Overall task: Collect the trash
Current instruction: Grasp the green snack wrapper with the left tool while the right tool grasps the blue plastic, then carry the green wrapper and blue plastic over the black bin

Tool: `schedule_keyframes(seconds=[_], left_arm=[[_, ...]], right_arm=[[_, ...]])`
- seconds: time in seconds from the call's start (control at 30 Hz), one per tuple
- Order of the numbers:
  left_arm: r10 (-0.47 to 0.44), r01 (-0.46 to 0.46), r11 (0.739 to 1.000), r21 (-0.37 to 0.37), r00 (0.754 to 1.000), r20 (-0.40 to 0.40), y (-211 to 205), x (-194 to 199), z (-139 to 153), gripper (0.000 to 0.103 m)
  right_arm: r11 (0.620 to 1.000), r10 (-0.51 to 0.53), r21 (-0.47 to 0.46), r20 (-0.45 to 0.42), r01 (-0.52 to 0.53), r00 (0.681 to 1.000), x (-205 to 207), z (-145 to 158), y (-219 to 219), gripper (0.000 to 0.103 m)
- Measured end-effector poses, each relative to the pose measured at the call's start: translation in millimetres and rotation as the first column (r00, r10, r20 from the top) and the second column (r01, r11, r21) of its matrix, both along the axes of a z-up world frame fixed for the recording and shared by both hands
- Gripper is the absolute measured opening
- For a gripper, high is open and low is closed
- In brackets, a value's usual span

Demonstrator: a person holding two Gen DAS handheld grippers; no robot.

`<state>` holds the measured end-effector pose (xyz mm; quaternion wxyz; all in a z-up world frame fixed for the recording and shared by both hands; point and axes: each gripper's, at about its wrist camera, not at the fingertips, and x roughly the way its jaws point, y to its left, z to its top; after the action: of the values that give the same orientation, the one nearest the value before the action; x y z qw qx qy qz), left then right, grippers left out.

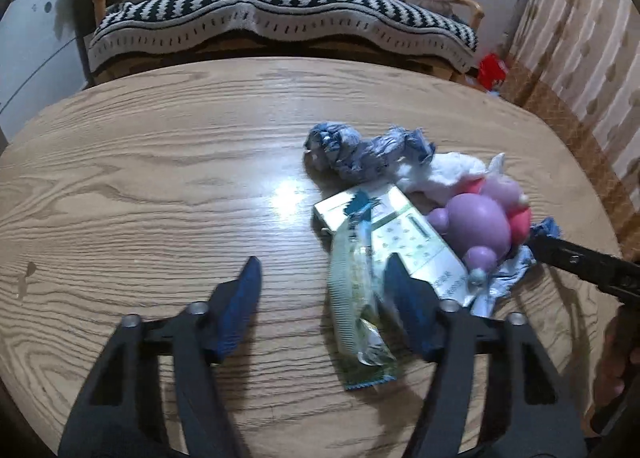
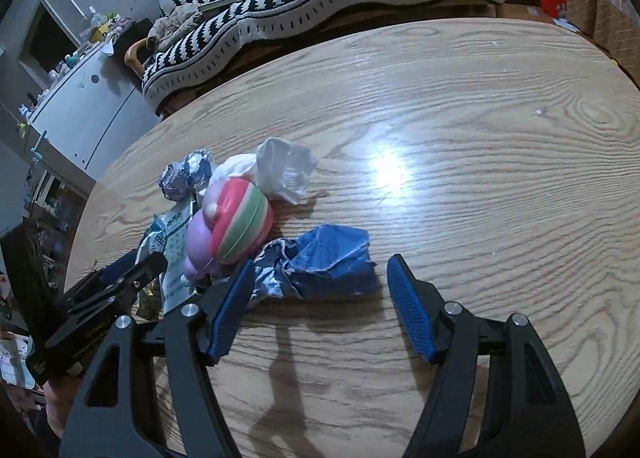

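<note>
the left gripper (image 1: pixel 322 278) is being held wide open and empty low over the wooden table (image 1: pixel 140 186), seemingly so the green snack wrapper (image 1: pixel 356 298) lying between its fingers, nearer the right one, can be pinched. the right gripper (image 2: pixel 320 278) is likewise being kept spread and empty, with the crumpled blue wrapper (image 2: pixel 328 262) lying just ahead between its fingertips, apparently for its own pick.
</note>
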<state>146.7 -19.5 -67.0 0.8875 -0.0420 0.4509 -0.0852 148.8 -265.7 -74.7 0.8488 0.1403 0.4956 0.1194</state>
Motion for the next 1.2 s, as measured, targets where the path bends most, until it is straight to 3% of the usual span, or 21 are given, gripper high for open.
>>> schedule_keyframes(seconds=[0.03, 0.1, 0.2, 0.27, 0.4, 0.5, 0.83, 1.2], left_arm=[[-0.007, 0.007, 1.0, -0.007, 1.0, -0.001, 0, 0, 2, 0.046], [-0.016, 0.016, 1.0, -0.014, 1.0, 0.002, -1, -3, 4, 0.026], [-0.021, 0.021, 1.0, -0.007, 1.0, 0.007, -3, -7, 6, 0.017], [-0.018, 0.018, 1.0, -0.006, 1.0, 0.008, -2, -9, 5, 0.016], [0.002, -0.001, 1.0, -0.016, 1.0, 0.021, 2, -10, 10, 0.015], [0.023, -0.022, 0.999, -0.034, 0.999, 0.029, 6, -11, 15, 0.016], [-0.011, 0.014, 0.999, -0.045, 0.997, 0.081, -24, -20, 42, 0.016], [-0.197, 0.203, 0.978, -0.038, 0.973, 0.12, -139, -44, 65, 0.016]], right_arm=[[1.0, 0.003, 0.001, 0.0, -0.003, 1.0, -1, 0, 0, 0.066], [1.0, 0.009, 0.003, 0.0, -0.009, 1.0, -1, 0, 2, 0.063], [1.0, 0.015, 0.004, -0.002, -0.015, 1.0, -1, -1, 6, 0.06], [1.0, 0.017, 0.008, -0.005, -0.017, 1.0, -2, -1, 6, 0.057], [0.999, 0.023, 0.039, -0.007, -0.022, 1.0, -3, 0, 5, 0.034], [0.998, 0.04, 0.048, 0.01, -0.04, 0.999, -7, 9, 8, 0.029], [0.997, 0.007, 0.071, 0.13, -0.016, 0.991, -46, 54, -29, 0.028], [0.985, -0.17, 0.004, 0.175, 0.172, 0.97, -106, 73, -155, 0.028]])
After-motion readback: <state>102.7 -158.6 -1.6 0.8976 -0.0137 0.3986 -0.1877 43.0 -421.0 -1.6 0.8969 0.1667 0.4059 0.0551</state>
